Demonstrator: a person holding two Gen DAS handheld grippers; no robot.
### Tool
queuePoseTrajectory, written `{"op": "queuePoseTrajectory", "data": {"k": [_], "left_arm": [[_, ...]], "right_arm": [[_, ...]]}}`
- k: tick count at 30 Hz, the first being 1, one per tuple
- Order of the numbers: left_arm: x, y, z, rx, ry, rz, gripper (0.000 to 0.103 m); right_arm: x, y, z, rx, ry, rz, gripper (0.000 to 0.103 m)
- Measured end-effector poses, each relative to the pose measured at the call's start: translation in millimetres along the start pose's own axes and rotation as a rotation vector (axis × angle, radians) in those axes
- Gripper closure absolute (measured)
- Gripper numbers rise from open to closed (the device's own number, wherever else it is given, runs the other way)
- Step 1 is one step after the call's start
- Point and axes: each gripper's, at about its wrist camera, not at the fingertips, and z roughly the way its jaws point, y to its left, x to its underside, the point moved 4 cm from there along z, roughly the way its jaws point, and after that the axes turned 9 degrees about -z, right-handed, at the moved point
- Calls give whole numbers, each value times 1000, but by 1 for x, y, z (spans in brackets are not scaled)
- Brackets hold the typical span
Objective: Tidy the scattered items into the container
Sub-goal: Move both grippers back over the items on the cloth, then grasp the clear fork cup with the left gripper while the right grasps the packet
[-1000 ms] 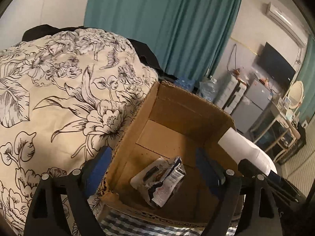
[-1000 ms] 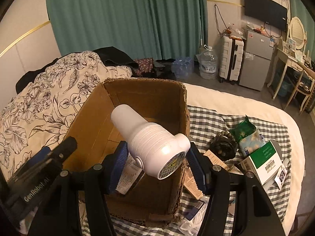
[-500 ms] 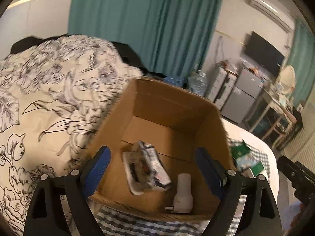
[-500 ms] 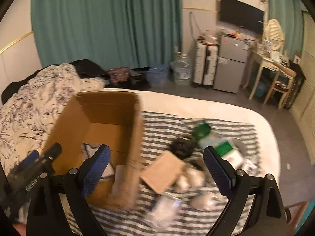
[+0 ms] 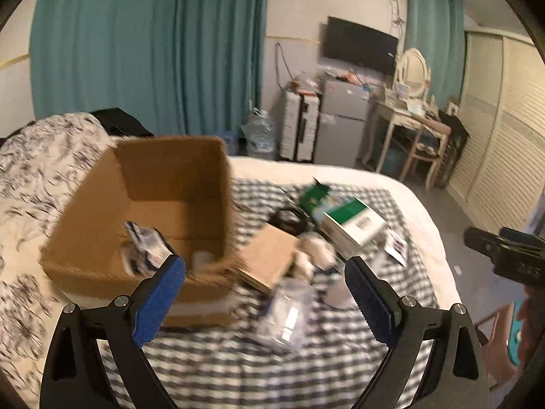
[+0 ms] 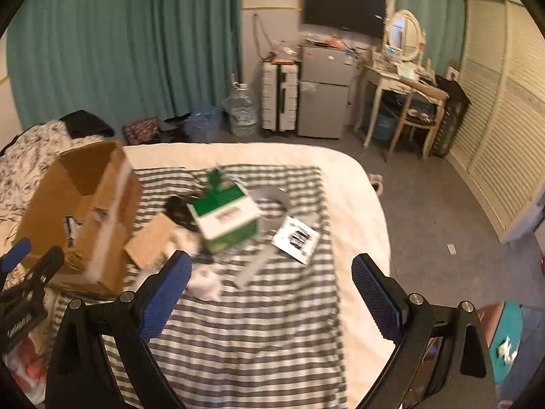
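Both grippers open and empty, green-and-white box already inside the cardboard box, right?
Not quite. The green-and-white box lies on the striped cloth beside the cardboard box, not in it; the right wrist view shows it. Left gripper and right gripper are open and empty.

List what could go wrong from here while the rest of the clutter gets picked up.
The items beside the cardboard box lie heaped: green-and-white carton on the black object, so grabbing one may drag others. The card lies flat near the bed edge; a missed pinch could push it off. Both views are blurred, so aiming is uncertain.
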Motion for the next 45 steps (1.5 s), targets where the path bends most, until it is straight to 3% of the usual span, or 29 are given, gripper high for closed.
{"op": "queuePoseTrajectory", "data": {"k": [6,17,29,39,41,44,45], "left_arm": [[23,-35,21,7,42,104,6],[62,-57,82,-48,155,159,6],[73,-37,134,-149,218,116,6],[86,4,163,-201,369,-66,6],[88,5,164,-193,376,-80,15],[90,1,163,-209,359,-31,21],[91,1,162,-209,355,-25,21]], "right_arm": [[18,-28,37,-31,27,61,7],[27,-48,123,-102,53,112,7],[33,-41,182,-106,107,77,7],[16,-34,209,-78,127,12,7],[19,-33,215,-77,138,5,8],[23,-34,221,-87,148,9,9],[24,-34,222,-84,153,3,14]]}}
